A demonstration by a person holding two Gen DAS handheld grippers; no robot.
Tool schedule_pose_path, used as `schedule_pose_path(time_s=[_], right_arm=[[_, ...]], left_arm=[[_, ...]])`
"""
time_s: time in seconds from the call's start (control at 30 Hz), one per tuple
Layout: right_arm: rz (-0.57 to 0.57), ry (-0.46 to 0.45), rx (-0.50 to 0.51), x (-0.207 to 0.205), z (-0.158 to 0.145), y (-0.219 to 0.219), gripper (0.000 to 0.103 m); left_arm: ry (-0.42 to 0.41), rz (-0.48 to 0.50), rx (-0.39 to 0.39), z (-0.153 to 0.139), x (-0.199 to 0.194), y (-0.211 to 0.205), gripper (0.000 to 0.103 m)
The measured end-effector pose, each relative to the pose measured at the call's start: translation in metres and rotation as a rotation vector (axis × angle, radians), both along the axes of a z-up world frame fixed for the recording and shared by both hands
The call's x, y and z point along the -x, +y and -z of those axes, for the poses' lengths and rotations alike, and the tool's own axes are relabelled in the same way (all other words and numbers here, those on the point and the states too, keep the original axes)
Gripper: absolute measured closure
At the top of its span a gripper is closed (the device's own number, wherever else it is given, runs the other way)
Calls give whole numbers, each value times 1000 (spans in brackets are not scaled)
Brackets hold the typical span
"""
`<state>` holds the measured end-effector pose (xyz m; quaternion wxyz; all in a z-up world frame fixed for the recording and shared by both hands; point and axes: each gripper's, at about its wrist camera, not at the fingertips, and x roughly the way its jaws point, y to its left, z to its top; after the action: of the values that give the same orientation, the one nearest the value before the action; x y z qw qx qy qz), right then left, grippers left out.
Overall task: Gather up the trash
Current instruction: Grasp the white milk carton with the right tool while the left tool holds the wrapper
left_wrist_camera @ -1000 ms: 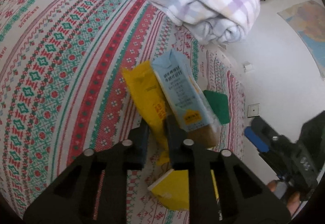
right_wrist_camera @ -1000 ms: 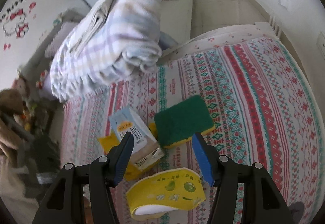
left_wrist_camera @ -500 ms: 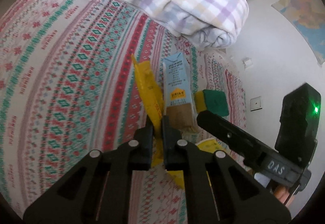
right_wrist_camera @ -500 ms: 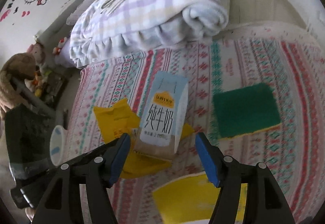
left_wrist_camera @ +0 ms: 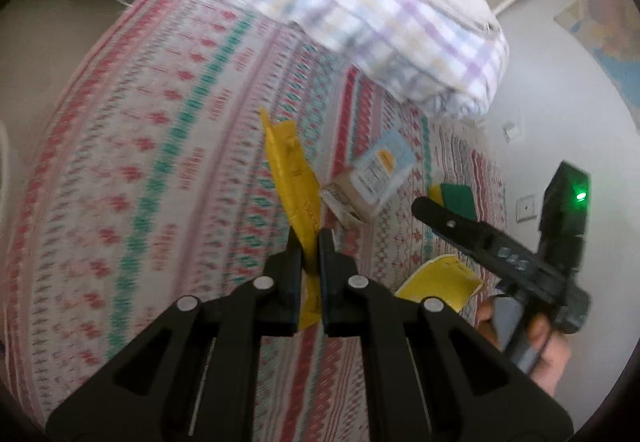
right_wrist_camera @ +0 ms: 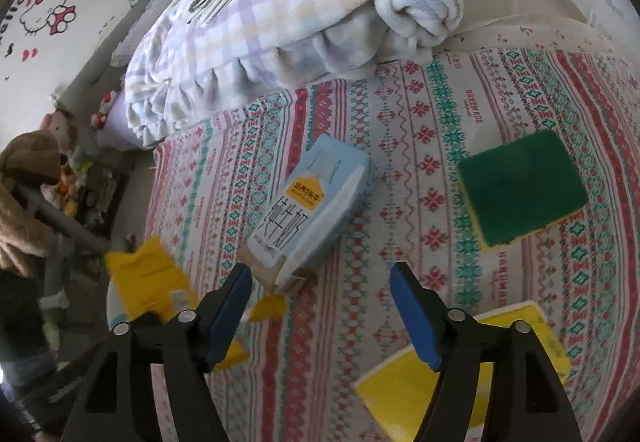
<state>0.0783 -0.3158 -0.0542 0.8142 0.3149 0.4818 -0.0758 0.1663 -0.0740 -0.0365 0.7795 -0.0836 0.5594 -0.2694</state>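
Note:
My left gripper (left_wrist_camera: 311, 238) is shut on a yellow wrapper (left_wrist_camera: 292, 177) and holds it up off the patterned bedspread (left_wrist_camera: 160, 169); the wrapper also shows at the left of the right wrist view (right_wrist_camera: 148, 278). A light blue milk carton (right_wrist_camera: 308, 209) lies on its side on the bedspread, just ahead of my open, empty right gripper (right_wrist_camera: 320, 274). The carton also shows in the left wrist view (left_wrist_camera: 368, 181). A yellow paper cup sleeve (right_wrist_camera: 460, 374) lies under my right gripper's right finger. My right gripper shows in the left wrist view (left_wrist_camera: 424, 207).
A green and yellow sponge (right_wrist_camera: 524, 185) lies on the bedspread right of the carton. A folded checked blanket (right_wrist_camera: 304, 5) is piled at the far side of the bed. Plush toys (right_wrist_camera: 28, 193) and clutter stand on the floor at the left.
My left gripper has lifted the yellow wrapper out from under the carton and drawn it back and left. The carton has tipped and turned. My right gripper has moved closer to the carton.

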Motion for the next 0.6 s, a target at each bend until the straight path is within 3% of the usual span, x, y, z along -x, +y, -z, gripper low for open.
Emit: schedule_pose_path(time_s=[0.2,0.6], right_arm=[[51,11,-48,-20,16,25,28],[274,48,-90,-35,44,18,25]], left_arm=[[-13,-74,65,-13,-8,44,95],[-97,-131,29,-20,-21,71,95]])
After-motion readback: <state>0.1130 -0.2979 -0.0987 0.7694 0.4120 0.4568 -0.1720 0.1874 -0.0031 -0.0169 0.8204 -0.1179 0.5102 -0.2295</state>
